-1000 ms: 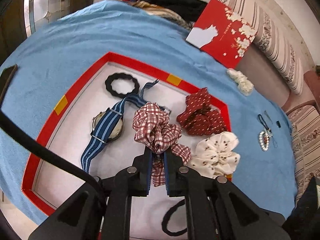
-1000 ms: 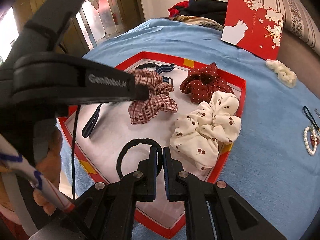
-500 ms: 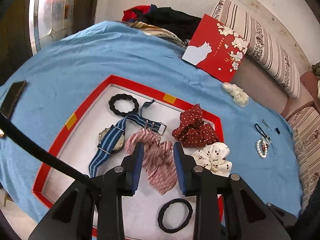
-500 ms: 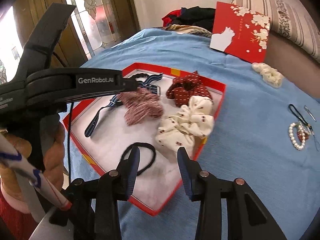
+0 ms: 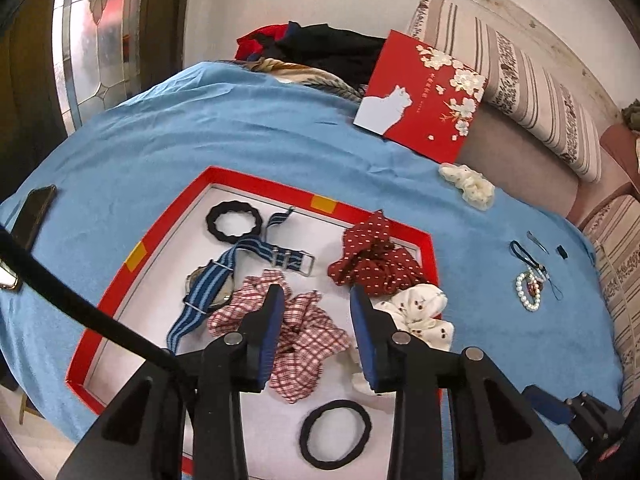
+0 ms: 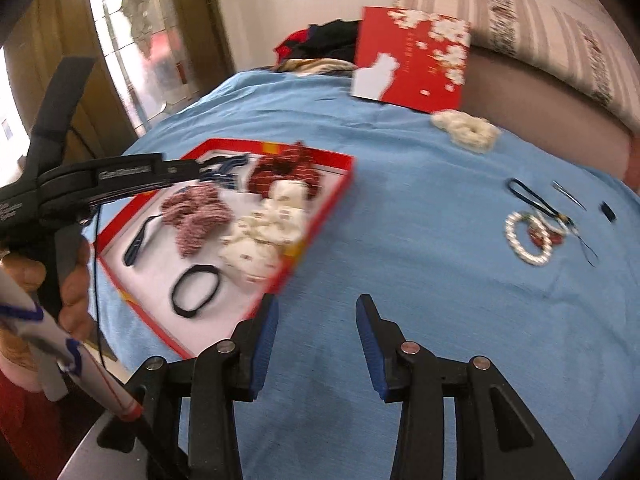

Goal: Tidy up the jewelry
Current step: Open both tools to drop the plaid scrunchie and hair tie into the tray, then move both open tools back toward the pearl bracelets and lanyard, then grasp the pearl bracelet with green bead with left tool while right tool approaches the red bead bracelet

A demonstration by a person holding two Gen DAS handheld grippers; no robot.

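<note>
A red-rimmed tray (image 5: 264, 184) on the blue cloth holds a plaid scrunchie (image 5: 308, 340), a red dotted scrunchie (image 5: 372, 260), a white cherry-print scrunchie (image 5: 420, 312), a black hair tie (image 5: 306, 434), a wavy black ring (image 5: 212, 220) and a blue-strapped watch (image 5: 212, 280). My left gripper (image 5: 316, 296) hovers over the plaid scrunchie, jaws opening, pads clear of it. My right gripper (image 6: 317, 302) stands open over bare cloth right of the tray (image 6: 320, 216), nothing between its fingers. A pearl bracelet (image 6: 516, 248) and a cream scrunchie (image 6: 466, 130) lie on the cloth.
A red box lid with a white cat (image 5: 424, 96) leans against striped cushions at the back. Dark clothes are piled behind it. A phone (image 5: 34, 212) lies at the cloth's left edge. Small clips and a cord lie near the bracelet. A hand (image 6: 76, 272) holds the left gripper.
The left gripper let go of the plaid scrunchie, which now lies in the tray, and rose. The right gripper opened by the black hair tie and swung right, off the tray.
</note>
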